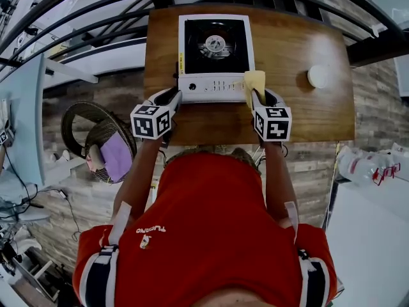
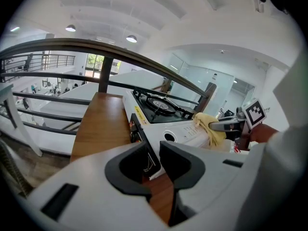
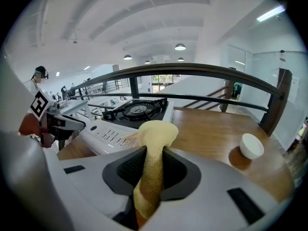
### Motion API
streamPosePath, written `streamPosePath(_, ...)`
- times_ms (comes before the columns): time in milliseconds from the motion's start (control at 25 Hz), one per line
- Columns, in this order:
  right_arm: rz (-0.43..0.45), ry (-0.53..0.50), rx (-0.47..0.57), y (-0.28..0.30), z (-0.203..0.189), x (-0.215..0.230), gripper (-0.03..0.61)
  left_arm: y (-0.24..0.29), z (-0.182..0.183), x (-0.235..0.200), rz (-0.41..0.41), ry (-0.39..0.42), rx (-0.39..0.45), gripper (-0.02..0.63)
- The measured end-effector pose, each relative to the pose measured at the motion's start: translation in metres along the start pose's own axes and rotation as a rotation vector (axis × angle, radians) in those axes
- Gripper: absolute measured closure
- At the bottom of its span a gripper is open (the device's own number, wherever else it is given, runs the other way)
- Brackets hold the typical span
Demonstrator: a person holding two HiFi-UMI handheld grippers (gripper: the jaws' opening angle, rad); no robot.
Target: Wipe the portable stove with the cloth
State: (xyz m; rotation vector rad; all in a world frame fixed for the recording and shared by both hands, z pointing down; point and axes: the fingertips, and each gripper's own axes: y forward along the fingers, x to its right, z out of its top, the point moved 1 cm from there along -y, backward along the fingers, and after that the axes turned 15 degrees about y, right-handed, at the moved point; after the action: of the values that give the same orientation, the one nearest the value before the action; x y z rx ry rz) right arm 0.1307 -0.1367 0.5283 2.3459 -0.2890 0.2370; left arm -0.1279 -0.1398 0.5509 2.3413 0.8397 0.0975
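The white portable stove (image 1: 215,50) with its black burner top stands on the wooden table (image 1: 307,117), seen again in the left gripper view (image 2: 166,112) and the right gripper view (image 3: 130,112). My left gripper (image 1: 167,98) is at the stove's front left corner; its jaws (image 2: 153,160) stand apart with that corner in the gap, and I see no pad pressing on it. My right gripper (image 1: 263,98) (image 3: 151,170) is shut on the yellow cloth (image 1: 254,82) (image 3: 155,134), whose bunched end rests at the stove's front right control panel. The left gripper view also catches the cloth (image 2: 210,127).
A small white bowl (image 1: 317,76) (image 3: 251,146) sits on the table to the right of the stove. A dark curved railing (image 1: 96,8) runs behind the table. Down on the floor at the left is a wicker chair with a purple cushion (image 1: 115,157).
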Motion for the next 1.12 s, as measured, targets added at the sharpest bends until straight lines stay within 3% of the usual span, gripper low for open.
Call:
streamPosePath(360,-0.02,0.074,0.042,0.007,0.009,0.011,0.489,0.0,0.0,0.002,-0.001,0.007,-0.004,0.531)
streamPosePath(800,-0.015,0.068,0.066,0.033,0.038,0.021,0.488,0.0,0.0,0.001,-0.005,-0.004,-0.014,0.535)
streamPosePath(1120,0.042,0.035,0.061,0.062,0.06,0.026,0.488,0.002,-0.003,0.002,0.039,-0.015,-0.034,0.54)
